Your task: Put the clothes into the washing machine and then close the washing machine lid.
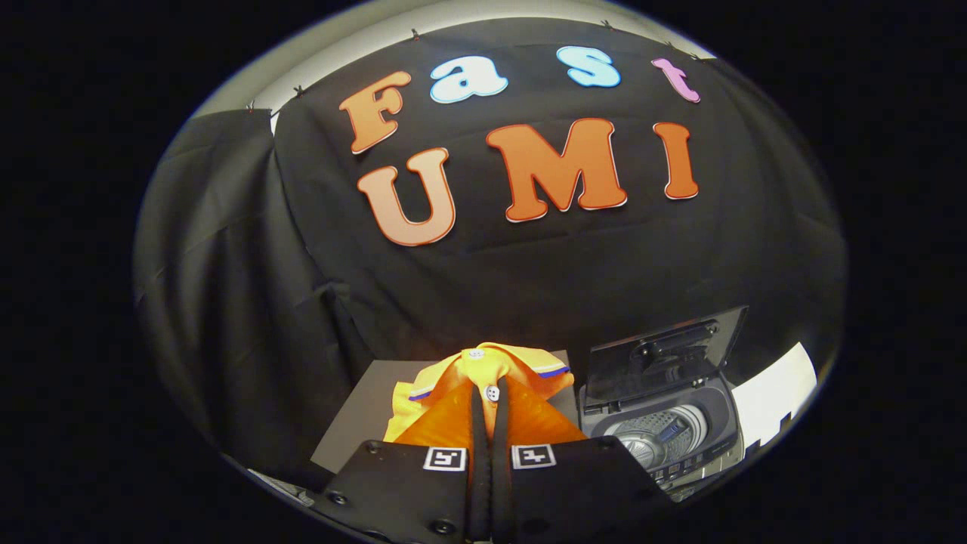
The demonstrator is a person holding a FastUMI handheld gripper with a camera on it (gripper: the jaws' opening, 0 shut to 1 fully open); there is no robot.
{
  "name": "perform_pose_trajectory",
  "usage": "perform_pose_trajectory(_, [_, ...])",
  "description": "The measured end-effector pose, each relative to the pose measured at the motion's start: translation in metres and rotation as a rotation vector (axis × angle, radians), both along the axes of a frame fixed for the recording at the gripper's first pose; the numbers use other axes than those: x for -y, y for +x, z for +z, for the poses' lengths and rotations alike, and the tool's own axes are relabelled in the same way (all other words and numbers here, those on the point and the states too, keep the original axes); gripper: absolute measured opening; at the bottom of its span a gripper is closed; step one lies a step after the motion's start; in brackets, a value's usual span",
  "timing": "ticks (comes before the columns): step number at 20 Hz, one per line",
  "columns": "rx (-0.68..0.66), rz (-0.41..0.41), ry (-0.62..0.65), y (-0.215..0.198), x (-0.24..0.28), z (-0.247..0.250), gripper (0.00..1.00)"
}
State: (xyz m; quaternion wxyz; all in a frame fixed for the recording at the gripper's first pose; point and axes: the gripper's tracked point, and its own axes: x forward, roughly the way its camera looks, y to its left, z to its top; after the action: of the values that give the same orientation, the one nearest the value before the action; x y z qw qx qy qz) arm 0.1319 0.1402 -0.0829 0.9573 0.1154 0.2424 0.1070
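An orange shirt (pixel 521 419) with yellow and blue trim and white buttons lies bunched on a grey surface (pixel 351 423). My gripper (pixel 487 394) is shut on it: the fingers meet with the orange cloth pinched at their tips and draped down both sides. To the right of the shirt stands a small top-loading washing machine (pixel 665 438). Its dark lid (pixel 665 355) is raised, and the metal drum (pixel 653 438) shows inside.
A white sheet or board (pixel 778 397) lies to the right of the washing machine. Black cloth hangs behind the shirt and the machine.
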Motion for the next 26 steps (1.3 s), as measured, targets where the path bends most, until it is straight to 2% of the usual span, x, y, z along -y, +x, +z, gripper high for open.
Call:
perform_pose_trajectory(6, [0.088,0.002,0.032,-0.005,0.060,0.041,0.08])
perform_pose_trajectory(15, [0.207,-0.014,0.015,0.002,0.161,0.101,0.08])
perform_pose_trajectory(22, [0.247,-0.043,0.021,0.013,0.235,0.115,0.08])
perform_pose_trajectory(26, [0.252,-0.027,0.022,0.018,0.255,0.111,0.08])
